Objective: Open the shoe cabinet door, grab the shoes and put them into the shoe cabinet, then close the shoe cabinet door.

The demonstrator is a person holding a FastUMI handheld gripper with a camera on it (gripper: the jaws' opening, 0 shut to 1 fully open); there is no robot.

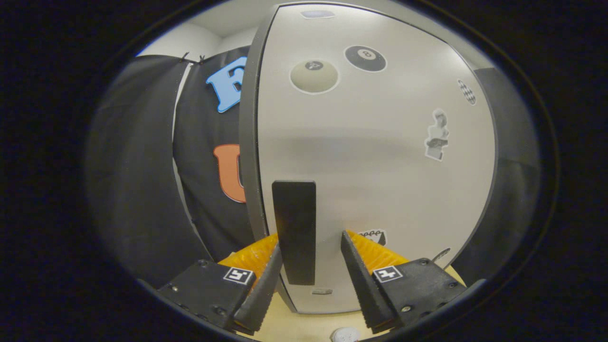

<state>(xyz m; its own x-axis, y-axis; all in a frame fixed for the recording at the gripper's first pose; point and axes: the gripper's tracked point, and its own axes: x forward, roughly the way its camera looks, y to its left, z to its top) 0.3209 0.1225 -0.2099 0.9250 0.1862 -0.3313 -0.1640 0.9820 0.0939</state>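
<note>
The shoe cabinet door is a pale panel with several stickers, standing close in front of me. A black upright handle is fixed near its left edge. My gripper is open, with the lower part of the handle between its fingers. The left finger lies right against the handle's left side. The right finger stands a little apart from it, over the bare door face. I cannot tell whether the door is ajar.
Black booth cloth hangs to the left of the cabinet's grey side edge. A pale wooden surface runs under the cabinet. A small white object lies on it, just below the fingers.
</note>
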